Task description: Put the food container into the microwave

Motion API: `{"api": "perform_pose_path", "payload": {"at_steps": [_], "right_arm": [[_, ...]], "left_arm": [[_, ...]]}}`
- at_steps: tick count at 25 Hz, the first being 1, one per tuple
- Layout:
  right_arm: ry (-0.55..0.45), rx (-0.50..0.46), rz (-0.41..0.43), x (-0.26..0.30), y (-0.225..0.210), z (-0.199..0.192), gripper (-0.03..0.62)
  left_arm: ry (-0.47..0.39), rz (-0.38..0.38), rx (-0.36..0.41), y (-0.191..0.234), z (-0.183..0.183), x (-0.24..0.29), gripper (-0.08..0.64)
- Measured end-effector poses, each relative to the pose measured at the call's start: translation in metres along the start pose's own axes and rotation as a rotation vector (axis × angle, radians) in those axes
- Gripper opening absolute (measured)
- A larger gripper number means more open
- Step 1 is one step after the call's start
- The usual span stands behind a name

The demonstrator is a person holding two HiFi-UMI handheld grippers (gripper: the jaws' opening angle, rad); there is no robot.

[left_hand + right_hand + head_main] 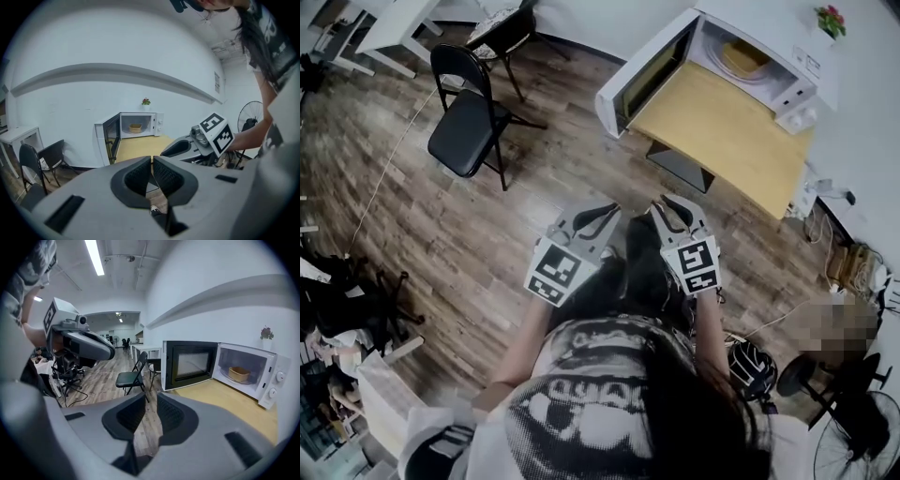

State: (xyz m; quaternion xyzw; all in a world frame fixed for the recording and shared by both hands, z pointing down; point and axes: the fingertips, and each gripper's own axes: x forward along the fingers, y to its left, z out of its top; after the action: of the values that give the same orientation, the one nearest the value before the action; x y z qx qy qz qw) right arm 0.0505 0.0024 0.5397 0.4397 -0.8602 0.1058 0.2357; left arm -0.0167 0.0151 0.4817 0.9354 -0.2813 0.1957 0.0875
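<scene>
The white microwave (787,70) stands open on the far end of a wooden table (722,131), its door (642,80) swung out to the left. A tan food container (745,58) sits inside on the turntable, also seen in the left gripper view (135,127) and in the right gripper view (239,373). Both grippers hang over the floor, well short of the table. My left gripper (598,217) (151,160) has its jaws almost together, with nothing between them. My right gripper (667,208) (150,399) is open and empty.
A black folding chair (469,117) stands on the wood floor to the left of the table. A small flower pot (831,19) sits on the microwave. Cables, a fan (853,431) and bags lie at the right; office chairs and clutter at the left.
</scene>
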Motion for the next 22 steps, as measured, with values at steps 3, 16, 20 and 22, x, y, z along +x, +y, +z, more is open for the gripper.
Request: {"api": "perform_pose_path", "payload": {"at_steps": [3,16,20,22], "right_arm": [[-0.008,-0.008,-0.005,-0.009,0.023,0.002,0.074],[-0.044,-0.057,-0.022,-0.04,0.077,0.013,0.008],[-0.048,-0.064,0.001,-0.041,0.08,0.017,0.006],[-0.055,-0.067,0.008,-0.042,0.081,0.02,0.006]], "left_arm": [[-0.006,-0.004,0.001,-0.006,-0.009,-0.019,0.012],[-0.067,-0.001,0.001,-0.026,-0.021,-0.063,0.012],[-0.067,0.006,-0.007,-0.028,-0.024,-0.065,0.012],[-0.072,0.013,-0.008,-0.028,-0.023,-0.066,0.012]]}}
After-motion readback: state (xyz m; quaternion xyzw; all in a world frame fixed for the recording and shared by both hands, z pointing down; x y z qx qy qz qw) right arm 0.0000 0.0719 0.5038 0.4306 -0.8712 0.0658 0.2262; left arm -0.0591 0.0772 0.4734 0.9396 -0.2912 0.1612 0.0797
